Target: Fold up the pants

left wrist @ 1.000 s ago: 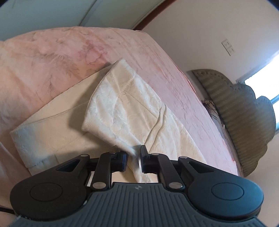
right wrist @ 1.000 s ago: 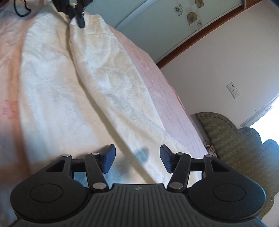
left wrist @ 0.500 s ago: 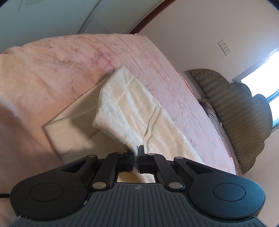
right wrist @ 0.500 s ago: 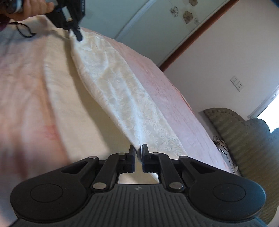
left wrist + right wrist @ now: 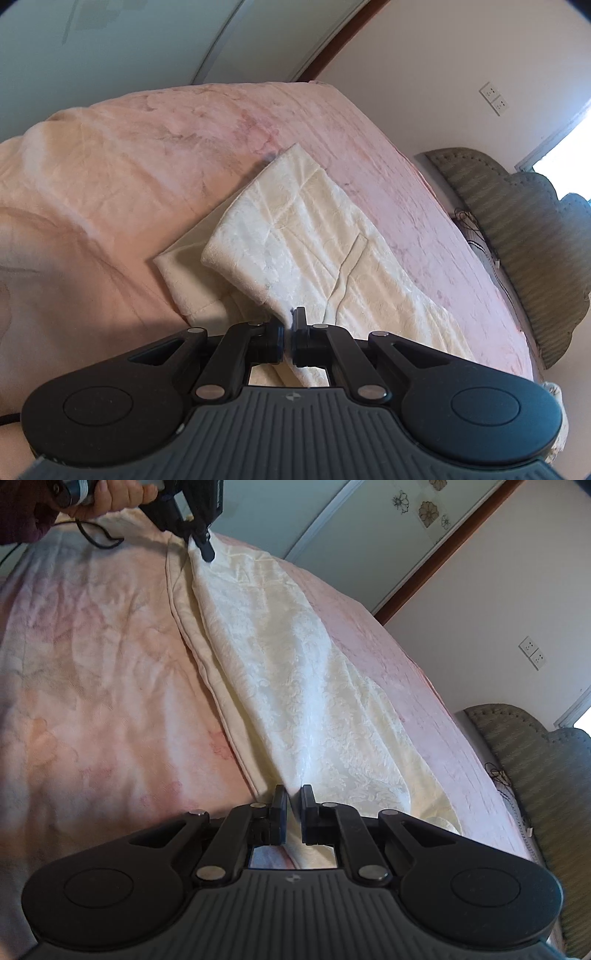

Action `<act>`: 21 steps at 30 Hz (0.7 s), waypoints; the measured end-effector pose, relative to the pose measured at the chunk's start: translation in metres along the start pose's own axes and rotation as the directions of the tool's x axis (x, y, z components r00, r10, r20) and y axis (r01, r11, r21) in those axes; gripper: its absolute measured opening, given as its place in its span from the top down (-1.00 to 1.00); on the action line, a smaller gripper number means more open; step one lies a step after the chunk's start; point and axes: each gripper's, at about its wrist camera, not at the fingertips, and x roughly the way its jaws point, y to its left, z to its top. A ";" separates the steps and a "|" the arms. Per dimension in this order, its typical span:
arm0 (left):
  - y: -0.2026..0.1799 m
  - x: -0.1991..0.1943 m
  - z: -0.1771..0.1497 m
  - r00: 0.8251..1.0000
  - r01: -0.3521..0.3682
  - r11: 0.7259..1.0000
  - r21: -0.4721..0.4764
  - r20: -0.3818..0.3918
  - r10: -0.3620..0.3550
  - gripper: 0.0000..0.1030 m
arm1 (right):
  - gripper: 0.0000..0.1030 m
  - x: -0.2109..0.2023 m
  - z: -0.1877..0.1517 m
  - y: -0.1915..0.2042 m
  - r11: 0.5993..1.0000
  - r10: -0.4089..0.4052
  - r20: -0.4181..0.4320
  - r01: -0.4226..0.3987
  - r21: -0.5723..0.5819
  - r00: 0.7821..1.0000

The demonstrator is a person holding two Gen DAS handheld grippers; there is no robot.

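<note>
Cream textured pants [image 5: 306,240] lie on a pink bedspread [image 5: 129,177], one leg folded over the other. My left gripper [image 5: 288,326] is shut on the near edge of the upper layer. In the right wrist view the pants [image 5: 295,686] stretch lengthwise, lifted into a ridge. My right gripper [image 5: 293,805] is shut on the near end of that layer. The left gripper [image 5: 201,542] also shows at the far end, pinching the cloth, with the hand holding it.
The pink bedspread [image 5: 92,701] covers the whole bed. A padded green headboard [image 5: 517,221] stands at the right. A wall with a socket [image 5: 495,98] and a window is behind it. Wardrobe doors [image 5: 332,528] stand beyond the bed.
Both grippers have closed on the pants; the right was open a second ago. The upper layer has been lifted and drawn across, narrowing the spread cloth.
</note>
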 end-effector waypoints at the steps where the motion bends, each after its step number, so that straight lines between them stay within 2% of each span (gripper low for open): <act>1: 0.000 0.002 0.000 1.000 -0.007 1.000 0.006 -0.001 0.007 0.98 | 0.87 0.001 0.000 -0.004 1.000 0.010 0.004 -0.010 0.027 1.000; 5: -0.005 0.001 -0.004 0.999 -0.037 0.999 0.026 0.017 0.037 0.98 | 0.87 0.007 -0.001 -0.007 0.997 0.031 0.004 -0.032 0.073 0.999; 7: -0.007 -0.004 -0.004 0.999 -0.040 0.999 0.027 0.029 0.039 0.98 | 0.87 0.001 -0.002 -0.013 0.991 0.069 0.011 -0.070 0.113 0.998; 11: -0.004 0.005 -0.004 0.997 -0.071 0.997 0.014 0.005 0.071 0.98 | 0.87 -0.001 -0.006 -0.019 0.978 0.114 0.029 -0.117 0.172 0.993; 13: -0.007 0.005 -0.003 0.996 -0.084 0.996 0.024 0.000 0.084 0.69 | 0.85 -0.002 -0.006 -0.023 0.972 0.118 0.032 -0.122 0.199 0.992; 16: -0.015 -0.004 0.000 0.995 -0.093 0.995 0.040 -0.022 0.094 0.62 | 0.83 -0.005 -0.011 -0.030 0.955 0.137 0.048 -0.144 0.261 0.989; 17: -0.018 -0.008 0.002 0.994 -0.102 0.993 0.054 -0.026 0.104 0.60 | 0.79 -0.010 -0.012 -0.037 0.943 0.164 0.052 -0.172 0.284 0.985; 19: -0.029 -0.023 0.002 0.993 -0.114 0.989 0.090 -0.012 0.116 0.56 | 0.75 -0.026 -0.019 -0.057 0.907 0.212 0.115 -0.239 0.346 0.970; 21: -0.043 -0.035 0.000 0.992 -0.128 0.980 0.155 0.021 0.126 0.51 | 0.75 -0.041 -0.035 -0.084 0.852 0.184 0.169 -0.242 0.463 0.968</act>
